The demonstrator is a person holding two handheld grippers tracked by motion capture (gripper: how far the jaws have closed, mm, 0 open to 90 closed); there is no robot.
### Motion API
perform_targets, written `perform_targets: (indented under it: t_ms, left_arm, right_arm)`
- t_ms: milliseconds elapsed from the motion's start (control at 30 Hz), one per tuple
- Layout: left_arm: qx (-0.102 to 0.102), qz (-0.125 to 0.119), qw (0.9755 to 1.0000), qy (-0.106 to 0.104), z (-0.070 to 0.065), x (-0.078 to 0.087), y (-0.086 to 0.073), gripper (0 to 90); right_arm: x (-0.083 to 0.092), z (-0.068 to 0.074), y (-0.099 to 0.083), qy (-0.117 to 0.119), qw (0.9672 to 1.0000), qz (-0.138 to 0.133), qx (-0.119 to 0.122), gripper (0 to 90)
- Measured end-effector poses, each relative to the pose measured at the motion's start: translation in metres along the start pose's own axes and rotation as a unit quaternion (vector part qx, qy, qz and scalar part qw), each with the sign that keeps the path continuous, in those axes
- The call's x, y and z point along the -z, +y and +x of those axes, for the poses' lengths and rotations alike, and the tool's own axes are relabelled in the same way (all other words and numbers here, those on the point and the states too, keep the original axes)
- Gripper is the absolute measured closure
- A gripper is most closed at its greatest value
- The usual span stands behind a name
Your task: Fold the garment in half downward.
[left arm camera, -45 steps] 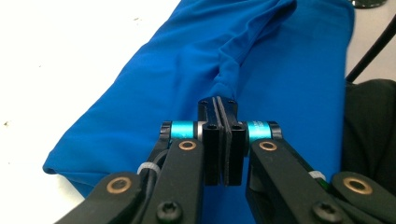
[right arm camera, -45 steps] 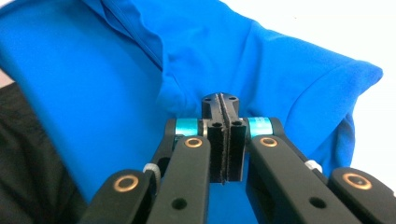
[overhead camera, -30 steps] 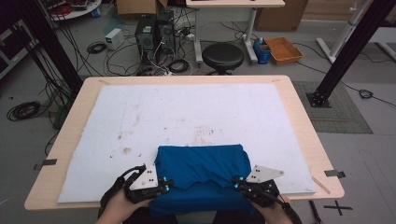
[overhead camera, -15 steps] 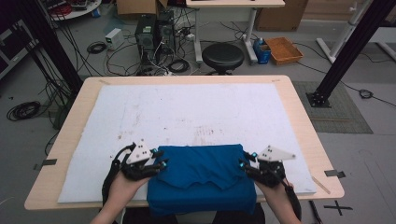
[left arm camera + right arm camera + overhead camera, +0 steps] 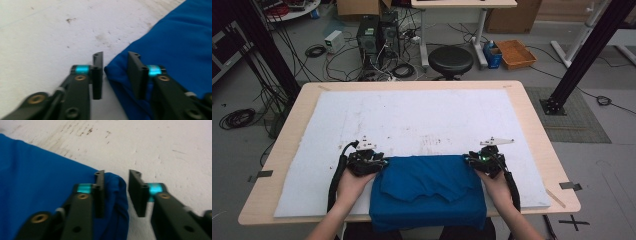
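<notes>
Presently, against the high view of a second ago, my two grippers stand farther up the frame and wider apart, and the blue cloth has been drawn out flatter, its far edge now straight across the lower middle of the frame between them. The cloth lies folded on the white mat, with its near edge hanging over the front of the table. My left gripper sits at the cloth's upper left corner; its jaws have just been closing and stand partly apart, with the corner fold between them, lying against the right-hand jaw and clear of the left-hand one. My right gripper sits at the upper right corner; its jaws have likewise just been closing and stand partly apart, the corner fold against the left-hand jaw, a gap showing before the other. Neither pair pinches the cloth.
</notes>
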State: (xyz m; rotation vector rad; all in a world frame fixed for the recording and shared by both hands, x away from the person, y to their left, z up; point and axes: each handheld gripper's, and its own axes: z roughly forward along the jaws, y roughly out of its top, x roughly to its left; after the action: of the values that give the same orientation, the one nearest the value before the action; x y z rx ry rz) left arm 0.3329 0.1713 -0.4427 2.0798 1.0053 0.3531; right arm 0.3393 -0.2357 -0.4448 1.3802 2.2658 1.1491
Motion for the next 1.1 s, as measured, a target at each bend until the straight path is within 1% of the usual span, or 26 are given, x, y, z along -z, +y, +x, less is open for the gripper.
perform_targets:
  t_ms: [67, 100, 133, 200, 267, 300, 333, 433, 467, 567, 600, 667, 733, 800, 833, 867, 933, 967, 1000, 1033, 1067, 1100]
  left_arm:
    - [-0.012, 0.0, 0.9999, 0.003, -0.002, 0.0, -0.002, 79.5]
    - [-0.01, -0.002, 0.9999, 0.001, -0.002, 0.001, -0.003, 82.3]
    - [-0.004, -0.004, 1.0, -0.003, -0.002, 0.002, -0.004, 83.7]
    - [0.001, -0.005, 0.9999, -0.01, 0.001, 0.004, -0.005, 85.0]
    - [-0.002, -0.011, 0.9999, -0.011, 0.003, 0.004, -0.004, 85.4]
    - [-0.004, -0.01, 0.9999, -0.011, 0.003, 0.004, -0.003, 85.5]
    - [-0.007, -0.011, 0.9999, -0.009, 0.004, 0.004, -0.002, 85.6]
    - [-0.027, -0.012, 0.9996, 0.001, 0.006, 0.003, 0.005, 85.7]
    - [-0.03, -0.011, 0.9995, 0.003, 0.007, 0.002, 0.009, 85.7]
    - [-0.043, -0.011, 0.9989, 0.011, 0.015, -0.001, 0.019, 85.7]
    - [-0.044, -0.01, 0.9989, 0.013, 0.018, -0.002, 0.022, 85.7]
    - [-0.044, -0.012, 0.9988, 0.015, 0.025, -0.005, 0.03, 85.7]
    - [-0.047, -0.014, 0.9987, 0.015, 0.033, -0.008, 0.037, 85.7]
    - [-0.047, -0.017, 0.9987, 0.012, 0.04, -0.012, 0.045, 85.7]
    - [-0.051, -0.02, 0.9984, 0.015, 0.043, -0.014, 0.049, 85.7]
    - [-0.054, -0.019, 0.9983, 0.015, 0.047, -0.016, 0.052, 85.7]
    - [-0.058, -0.016, 0.9981, 0.017, 0.054, -0.02, 0.059, 85.6]
    - [-0.057, -0.017, 0.998, 0.019, 0.057, -0.022, 0.062, 85.6]
    - [-0.056, -0.014, 0.9982, 0.017, 0.06, -0.025, 0.065, 85.6]
    - [-0.055, -0.009, 0.9983, 0.019, 0.063, -0.027, 0.068, 85.6]
    - [-0.062, -0.005, 0.9979, 0.022, 0.065, -0.03, 0.07, 85.6]
    - [-0.066, -0.006, 0.9975, 0.025, 0.066, -0.032, 0.072, 85.6]
  right_arm:
    - [0.001, 0.002, -0.001, 0.002, 1.0, -0.001, 0.009, 82.7]
    - [0.002, 0.002, -0.001, 0.002, 0.9999, -0.001, 0.012, 83.7]
    - [0.003, 0.002, -0.002, 0.003, 0.9999, -0.002, 0.011, 84.3]
    - [0.007, 0.0, -0.003, 0.003, 0.9999, -0.009, 0.012, 84.8]
    - [0.009, -0.002, -0.004, 0.003, 0.9998, -0.015, 0.011, 84.9]
    - [0.01, -0.003, -0.003, 0.004, 0.9997, -0.02, 0.012, 84.9]
    - [0.01, -0.003, -0.002, 0.005, 0.9996, -0.022, 0.014, 84.9]
    - [0.008, -0.004, 0.002, 0.004, 0.9995, -0.028, 0.016, 84.9]
    - [0.007, -0.004, 0.004, 0.003, 0.9994, -0.029, 0.016, 85.0]
    - [0.003, -0.007, 0.012, -0.002, 0.9993, -0.032, 0.02, 84.9]
    - [0.002, -0.009, 0.016, -0.006, 0.9991, -0.035, 0.024, 84.9]
    - [0.0, -0.012, 0.023, -0.007, 0.9989, -0.044, 0.016, 84.9]
    - [-0.004, -0.015, 0.031, -0.013, 0.9989, -0.042, 0.018, 84.9]
    - [-0.009, -0.018, 0.04, -0.02, 0.9986, -0.039, 0.029, 84.9]
    - [-0.012, -0.019, 0.044, -0.026, 0.9984, -0.036, 0.033, 84.9]
    - [-0.015, -0.02, 0.048, -0.029, 0.9983, -0.034, 0.038, 84.9]
    - [-0.02, -0.023, 0.054, -0.035, 0.9981, -0.029, 0.041, 84.9]
    - [-0.023, -0.025, 0.057, -0.035, 0.9978, -0.034, 0.044, 84.9]
    - [-0.025, -0.026, 0.059, -0.036, 0.9981, -0.034, 0.038, 84.9]
    - [-0.027, -0.028, 0.062, -0.038, 0.9981, -0.031, 0.038, 84.9]
    - [-0.03, -0.029, 0.064, -0.04, 0.9981, -0.03, 0.036, 84.9]
    - [-0.032, -0.03, 0.065, -0.039, 0.9981, -0.032, 0.035, 84.9]
